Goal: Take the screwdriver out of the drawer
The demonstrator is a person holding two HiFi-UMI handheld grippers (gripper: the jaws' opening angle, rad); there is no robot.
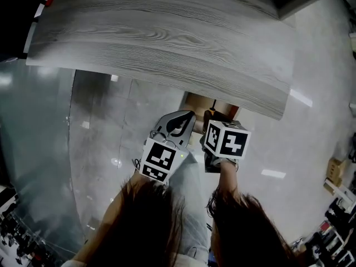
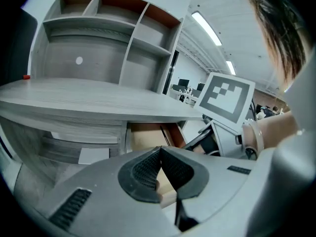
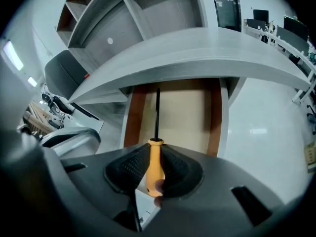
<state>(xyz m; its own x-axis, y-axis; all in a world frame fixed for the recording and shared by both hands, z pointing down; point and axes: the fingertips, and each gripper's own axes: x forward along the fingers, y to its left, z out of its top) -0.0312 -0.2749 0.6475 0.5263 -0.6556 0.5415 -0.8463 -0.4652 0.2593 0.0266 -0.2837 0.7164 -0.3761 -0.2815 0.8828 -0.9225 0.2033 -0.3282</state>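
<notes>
Gripping the screwdriver (image 3: pixel 155 157) by its orange handle, the right gripper (image 3: pixel 154 148) has both ribbed pads pressed on the handle's sides. The dark shaft runs straight ahead out of the jaws. A fingertip of the person's hand shows just under the handle's butt. The left gripper (image 2: pixel 160 151) sits just beside it, jaws closed tip to tip with nothing between them, idle. From the right gripper view, the shaft points over the pale floor of the open drawer (image 3: pixel 190 112), between its brown side walls. Whether the tip touches the floor or hangs clear cannot be told, though the handle looks lifted off it. The grey wood-grain desk top (image 3: pixel 197 53) overhangs the back part of the drawer, and the far end of the shaft reaches toward that shadowed edge. Beyond it a shelf unit (image 2: pixel 98 38) stands on the desk, its compartments bare. The drawer itself appears to hold nothing else. The head view shows both grippers side by side below the desk's front edge, over a glossy grey floor (image 1: pixel 267 149). Judged step: the grasp is made and the tool is coming out, so the task looks well along but not finished. Next move, as a judgement: draw the screwdriver back and up toward the person, keeping the shaft low enough to pass under the desk's lip and clear of the drawer walls, with the grip firm on that smooth handle so it does not swivel.
</notes>
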